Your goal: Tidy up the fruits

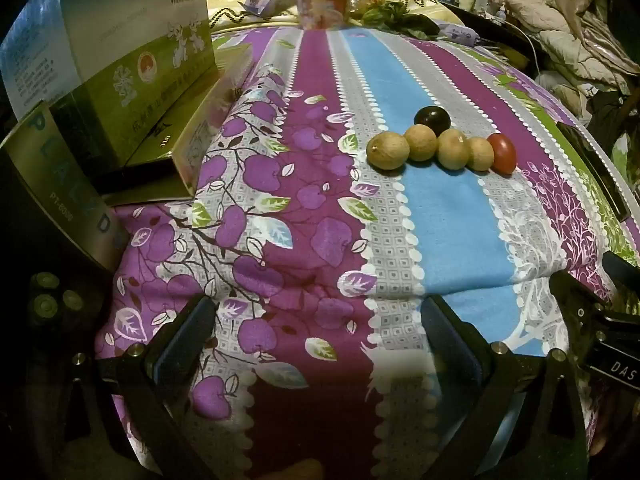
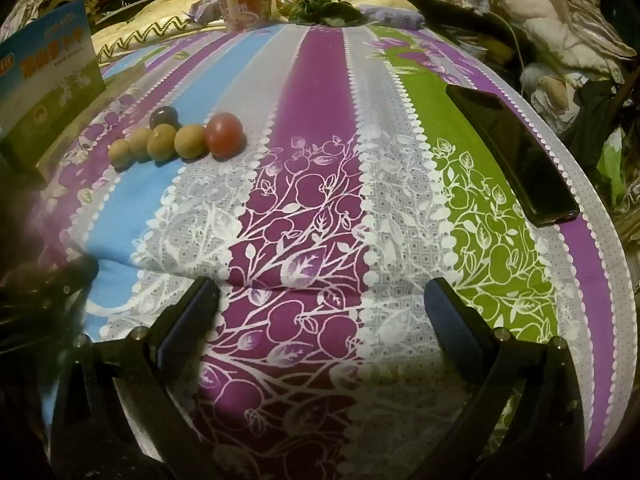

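Observation:
Several round tan longans (image 1: 420,142) lie in a row on the striped bedsheet (image 1: 304,208), with a red cherry tomato (image 1: 503,153) at the right end and a dark purple fruit (image 1: 431,117) just behind them. The right wrist view shows the same row: longans (image 2: 162,142), red tomato (image 2: 224,135), dark fruit (image 2: 164,117). My left gripper (image 1: 318,320) is open and empty, hovering over the sheet in front of the fruits. My right gripper (image 2: 320,300) is open and empty, to the right of the row.
A green and blue carton (image 1: 132,52) and a dark box (image 1: 60,192) stand at the left. A black phone (image 2: 516,152) lies on the sheet at the right. A red cup (image 2: 244,8), leafy greens (image 2: 324,10) and packets sit at the far end. Clutter lines the right side.

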